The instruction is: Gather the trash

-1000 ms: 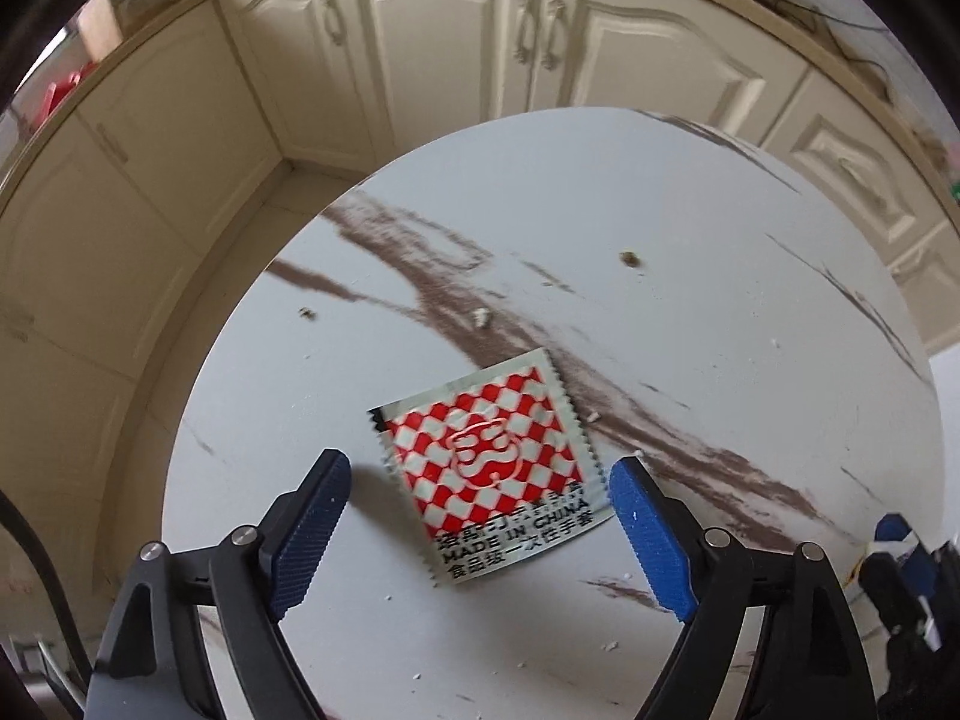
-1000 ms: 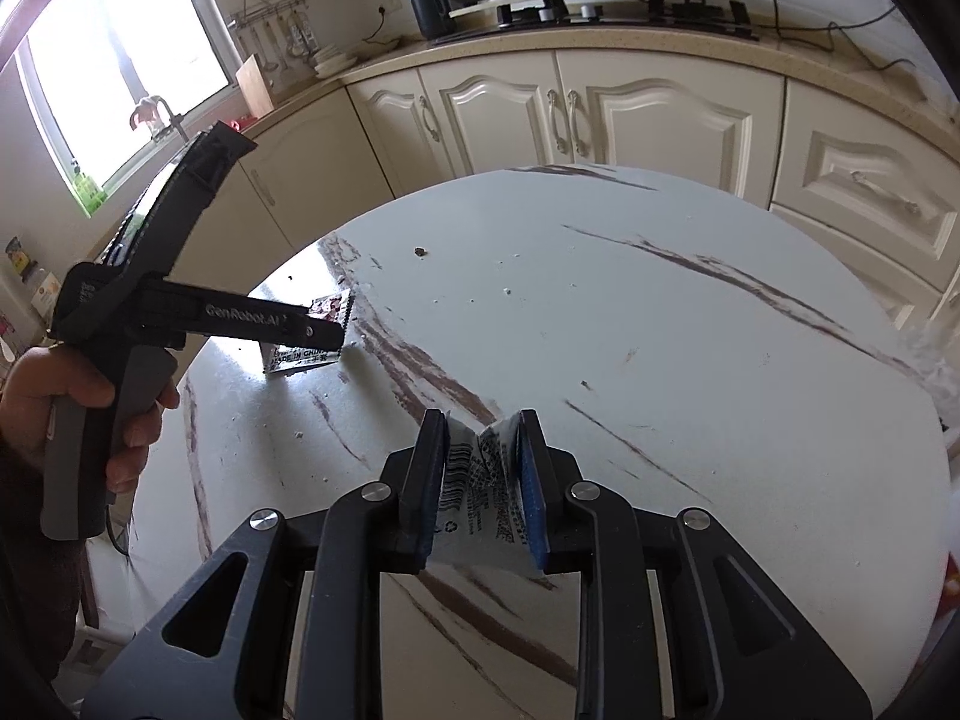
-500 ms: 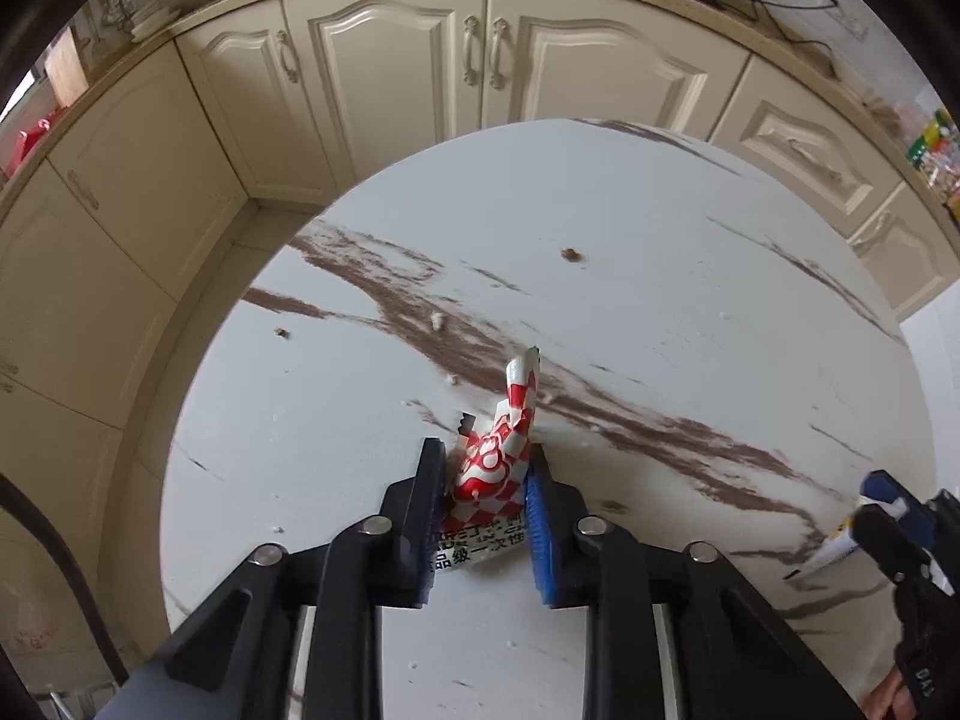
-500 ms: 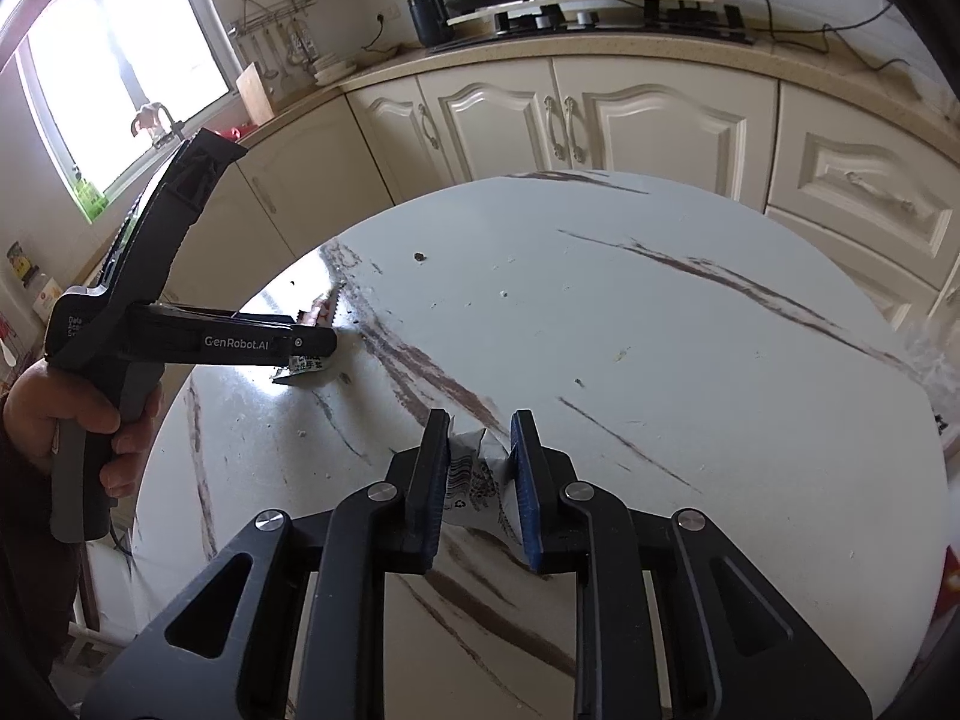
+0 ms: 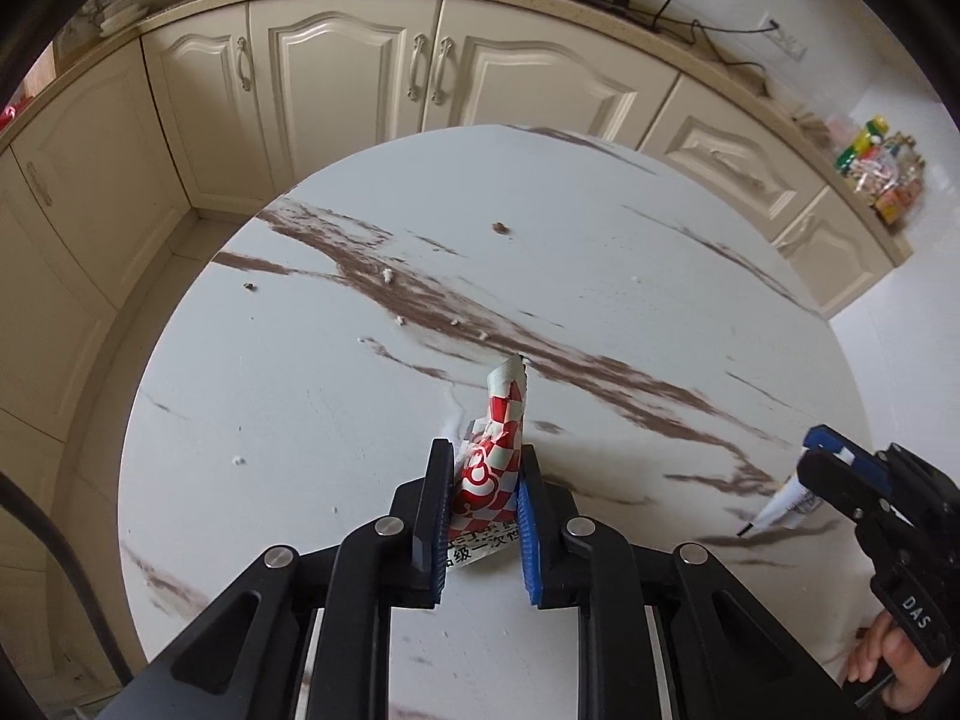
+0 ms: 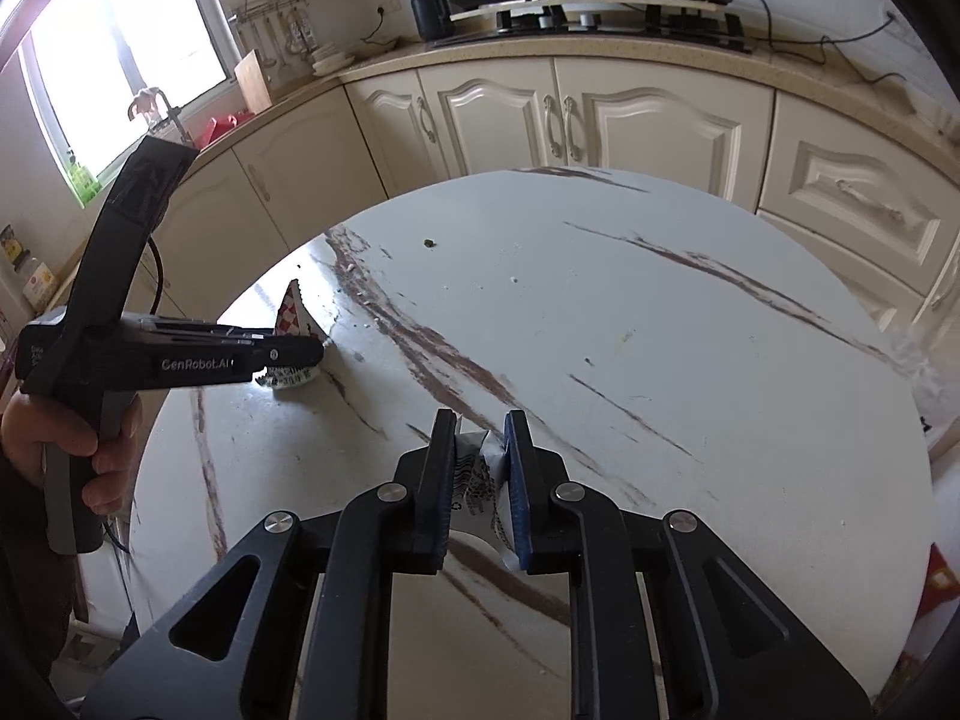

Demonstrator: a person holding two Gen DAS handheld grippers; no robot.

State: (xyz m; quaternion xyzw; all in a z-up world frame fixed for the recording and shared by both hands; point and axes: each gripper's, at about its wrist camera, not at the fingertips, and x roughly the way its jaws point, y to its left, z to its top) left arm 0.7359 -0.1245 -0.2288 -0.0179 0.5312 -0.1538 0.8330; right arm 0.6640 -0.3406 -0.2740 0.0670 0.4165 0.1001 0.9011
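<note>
Now both tools are gripping trash, so the pick-up step is finishing and the carry-away is coming next. The left tool [image 5: 485, 501] has just been closing and is pinching the red-and-white checked packet [image 5: 489, 468] between its blue pads; the packet is buckled upward, its sealed end sticking up past the fingertips, and whether its lower printed edge is clear of the tabletop [image 5: 630, 324] is hard to tell. The right tool [image 6: 480, 474] has likewise been closing and is squeezing the crumpled white wrapper [image 6: 477, 471] tightly, nearer the edge of the tabletop closest to the person than the packet is. Crumbs [image 5: 500, 228] are lying scattered beyond the packet, toward the cabinets [image 5: 336, 66], and they probably count as trash too. No bin is showing in either view, so the next move calls for lifting both pieces clear while keeping them squeezed, then finding where to drop them. The packet is thin and slippery-looking, so it is likely needing a steady pinch during the carry.
</note>
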